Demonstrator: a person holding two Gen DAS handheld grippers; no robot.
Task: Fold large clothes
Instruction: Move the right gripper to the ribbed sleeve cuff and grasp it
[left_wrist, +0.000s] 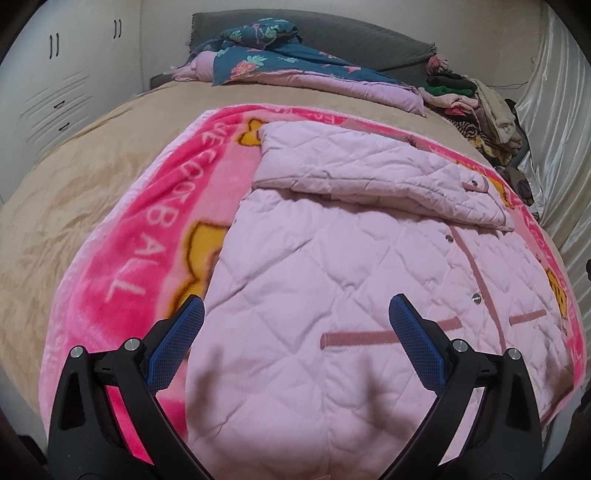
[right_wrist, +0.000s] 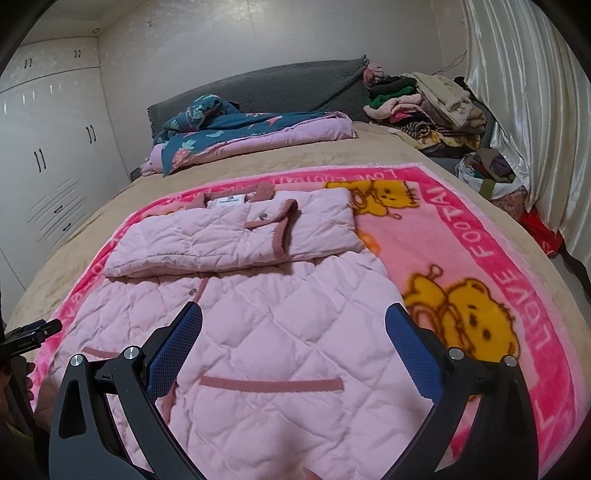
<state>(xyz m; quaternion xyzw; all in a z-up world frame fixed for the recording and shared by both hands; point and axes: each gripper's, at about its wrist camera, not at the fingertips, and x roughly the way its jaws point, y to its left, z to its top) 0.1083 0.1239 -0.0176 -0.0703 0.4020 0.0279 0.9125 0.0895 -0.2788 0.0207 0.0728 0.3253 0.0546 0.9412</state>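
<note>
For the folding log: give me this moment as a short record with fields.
garment: pink quilted coat, lying flat, front up
fold state: sleeves folded across the chest; lower body still spread out
surface: pink bear blanket over a tan bedsheet
left gripper: open, above the coat, holding nothing
right gripper: open, above the coat, holding nothing
background: floral quilt at the headboard, clothes pile by the curtain

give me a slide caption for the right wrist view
Open right gripper hovers over a pink quilted coat, sleeves folded across its chest, on a pink bear blanket.
</note>
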